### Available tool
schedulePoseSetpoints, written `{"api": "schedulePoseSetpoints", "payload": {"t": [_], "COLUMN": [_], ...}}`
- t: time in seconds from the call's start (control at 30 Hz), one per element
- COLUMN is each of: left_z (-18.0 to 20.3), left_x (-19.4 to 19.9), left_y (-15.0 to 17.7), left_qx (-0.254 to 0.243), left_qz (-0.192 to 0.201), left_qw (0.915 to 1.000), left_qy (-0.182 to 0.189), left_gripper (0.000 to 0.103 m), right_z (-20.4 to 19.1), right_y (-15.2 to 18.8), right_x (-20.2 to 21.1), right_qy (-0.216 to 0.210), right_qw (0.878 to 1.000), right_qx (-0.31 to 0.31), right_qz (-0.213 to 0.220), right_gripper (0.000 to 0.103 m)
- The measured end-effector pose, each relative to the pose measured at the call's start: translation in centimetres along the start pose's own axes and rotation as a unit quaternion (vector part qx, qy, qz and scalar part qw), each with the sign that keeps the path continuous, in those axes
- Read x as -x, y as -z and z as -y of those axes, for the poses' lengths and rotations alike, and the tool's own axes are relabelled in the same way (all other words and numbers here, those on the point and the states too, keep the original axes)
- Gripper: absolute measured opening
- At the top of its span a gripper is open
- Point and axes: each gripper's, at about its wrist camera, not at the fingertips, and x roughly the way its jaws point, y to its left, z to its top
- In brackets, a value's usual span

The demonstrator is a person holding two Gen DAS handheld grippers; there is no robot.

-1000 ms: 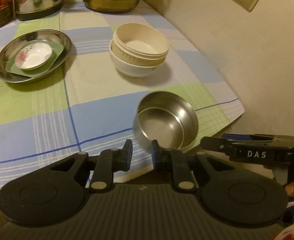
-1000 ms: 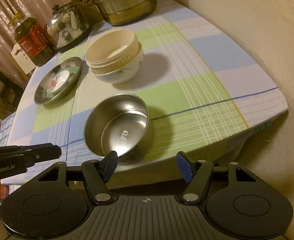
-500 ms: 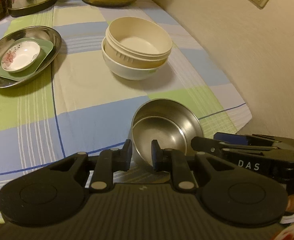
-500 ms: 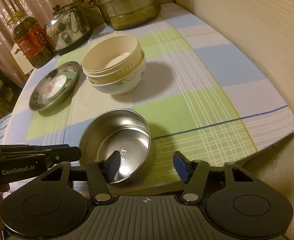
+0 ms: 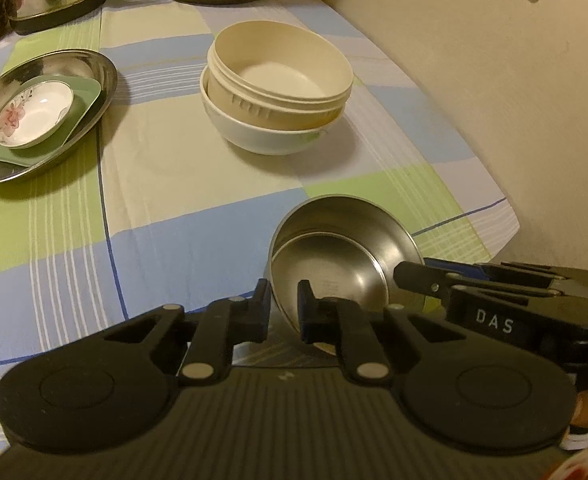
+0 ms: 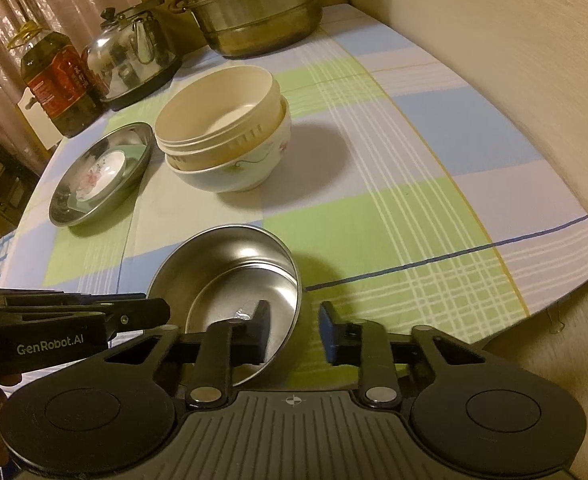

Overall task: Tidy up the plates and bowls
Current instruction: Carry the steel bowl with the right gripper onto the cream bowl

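Note:
A steel bowl (image 5: 346,248) (image 6: 233,272) sits at the near edge of the checked tablecloth. My left gripper (image 5: 285,307) straddles the bowl's near-left rim, one finger outside and one inside, with a narrow gap. My right gripper (image 6: 294,330) straddles the bowl's near-right rim, jaws open wider. Behind it, a cream bowl (image 5: 281,72) (image 6: 217,116) is nested in a white floral bowl (image 5: 261,136) (image 6: 233,168). At the left, a steel plate (image 5: 93,76) (image 6: 65,204) holds a green dish (image 5: 81,108) and a small floral saucer (image 5: 33,114) (image 6: 97,176).
A steel steamer pot (image 6: 253,12), a kettle (image 6: 133,56) and an oil bottle (image 6: 59,84) stand along the back of the table. A wall (image 5: 494,100) runs along the right side. The table edge (image 6: 554,292) lies close to the steel bowl.
Both grippers have moved forward onto the steel bowl's rim. The right gripper's jaws have narrowed. The bowl now looks tilted, its near side raised.

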Motion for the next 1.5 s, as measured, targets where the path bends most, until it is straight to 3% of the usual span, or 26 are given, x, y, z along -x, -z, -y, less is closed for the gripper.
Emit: {"api": "schedulePoseSetpoints", "payload": {"t": [0.2,0.7,1.2,1.5], "left_z": [0.0,0.9,1.4,0.6], "left_x": [-0.2,1.9,7.5,7.9], "left_y": [0.1,0.2,-3.6,-7.0], "left_qx": [-0.010,-0.028,-0.031,-0.015], "left_qz": [-0.002,0.016,0.081,0.108], "left_qw": [0.9999,0.9995,0.9963,0.9940], "left_qy": [-0.008,-0.003,-0.001,-0.003], "left_gripper": [0.007,0.007,0.007,0.007], "right_z": [-0.1,0.1,-2.2,-3.1], "right_y": [0.1,-0.5,-5.5,-9.8], "right_x": [0.1,1.6,6.2,6.2], "right_qy": [0.003,0.000,-0.019,-0.033], "right_qw": [1.000,1.000,0.999,0.998], "right_qx": [0.002,-0.016,0.003,0.011], "right_qz": [0.004,0.008,0.037,0.061], "right_gripper": [0.008,0.006,0.006,0.007]}}
